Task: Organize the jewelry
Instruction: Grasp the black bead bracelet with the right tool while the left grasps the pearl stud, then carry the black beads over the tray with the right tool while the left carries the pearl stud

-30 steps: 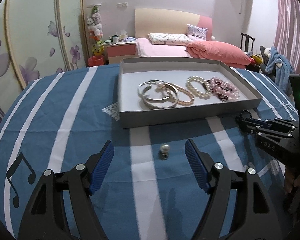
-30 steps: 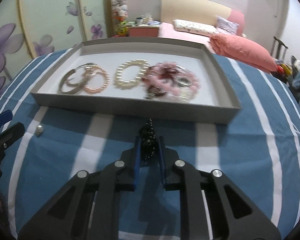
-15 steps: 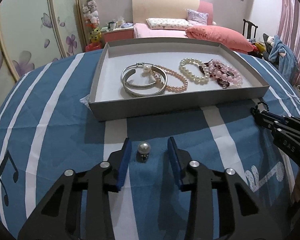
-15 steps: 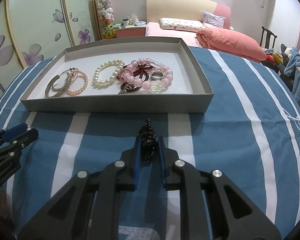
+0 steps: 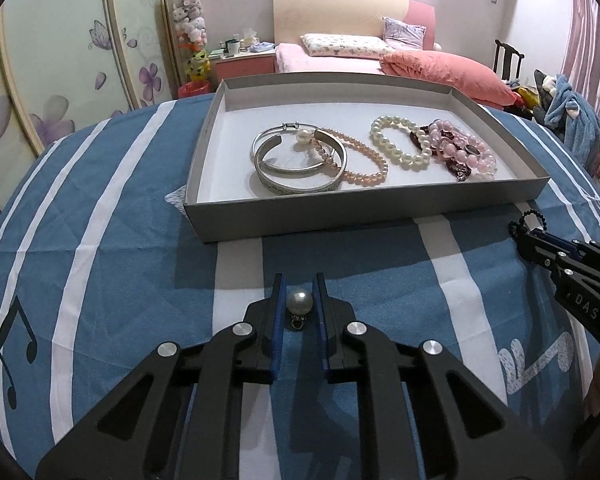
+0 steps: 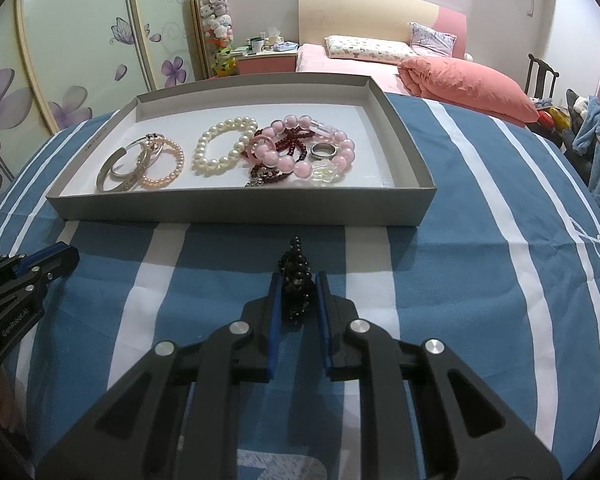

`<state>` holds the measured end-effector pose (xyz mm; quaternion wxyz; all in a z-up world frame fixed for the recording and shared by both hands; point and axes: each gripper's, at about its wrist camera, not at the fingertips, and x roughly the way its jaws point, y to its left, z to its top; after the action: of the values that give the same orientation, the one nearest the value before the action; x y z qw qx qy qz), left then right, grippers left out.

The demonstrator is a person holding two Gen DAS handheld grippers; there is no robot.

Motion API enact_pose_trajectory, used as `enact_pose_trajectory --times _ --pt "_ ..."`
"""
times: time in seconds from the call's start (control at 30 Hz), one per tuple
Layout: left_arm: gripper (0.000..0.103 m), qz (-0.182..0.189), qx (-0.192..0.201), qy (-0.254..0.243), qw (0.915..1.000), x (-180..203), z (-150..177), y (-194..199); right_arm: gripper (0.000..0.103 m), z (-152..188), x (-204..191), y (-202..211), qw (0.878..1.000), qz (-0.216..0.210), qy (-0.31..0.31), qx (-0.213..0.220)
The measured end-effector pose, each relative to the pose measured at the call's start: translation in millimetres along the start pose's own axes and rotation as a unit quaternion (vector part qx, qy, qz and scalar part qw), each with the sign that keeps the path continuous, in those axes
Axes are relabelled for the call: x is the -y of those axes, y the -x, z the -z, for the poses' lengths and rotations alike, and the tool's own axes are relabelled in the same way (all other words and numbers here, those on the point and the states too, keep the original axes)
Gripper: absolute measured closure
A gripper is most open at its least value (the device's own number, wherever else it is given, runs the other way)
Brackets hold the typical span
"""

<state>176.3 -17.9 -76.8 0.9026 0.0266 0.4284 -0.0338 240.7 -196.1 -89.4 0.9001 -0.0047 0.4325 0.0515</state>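
Observation:
A single pearl with a small metal fitting (image 5: pixel 299 301) lies on the blue striped cloth between the blue pads of my left gripper (image 5: pixel 299 300). Its jaws are closing and the pads press on the pearl's sides. My right gripper (image 6: pixel 298 292) is shut on a bunched black bead bracelet (image 6: pixel 296 280), which pokes out past its fingertips, just in front of the grey tray (image 6: pixel 236 210). In the tray (image 5: pixel 360 212) lie silver bangles (image 5: pixel 296 168), a peach pearl bracelet (image 5: pixel 360 160), a white pearl bracelet (image 5: pixel 396 140) and pink and dark red bead bracelets (image 5: pixel 460 152).
The table is round, covered with a blue cloth with white stripes (image 5: pixel 100 240). My right gripper (image 5: pixel 528 236) shows at the right edge of the left wrist view, my left gripper (image 6: pixel 66 254) at the left of the right wrist view. A bed (image 5: pixel 360 56) stands beyond.
My left gripper moved forward over the pearl and its jaws went from wide open to closed around it. My right gripper kept its hold on the black bracelet and stayed nearly still.

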Motion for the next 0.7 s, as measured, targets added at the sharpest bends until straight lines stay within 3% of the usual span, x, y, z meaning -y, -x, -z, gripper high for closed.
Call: enact_pose_trajectory --times 0.43,0.7 --pt "0.089 -0.003 0.0 -0.003 1.0 1.0 -0.9 -1.1 0.086 0.2 1.1 -0.4 1.0 -0.001 -0.001 0.0" --pt "0.089 0.022 0.002 0.02 0.9996 -7.5 4.3 5.8 0.087 7.5 -2.9 8.3 0.999 -0.033 -0.013 0.006"
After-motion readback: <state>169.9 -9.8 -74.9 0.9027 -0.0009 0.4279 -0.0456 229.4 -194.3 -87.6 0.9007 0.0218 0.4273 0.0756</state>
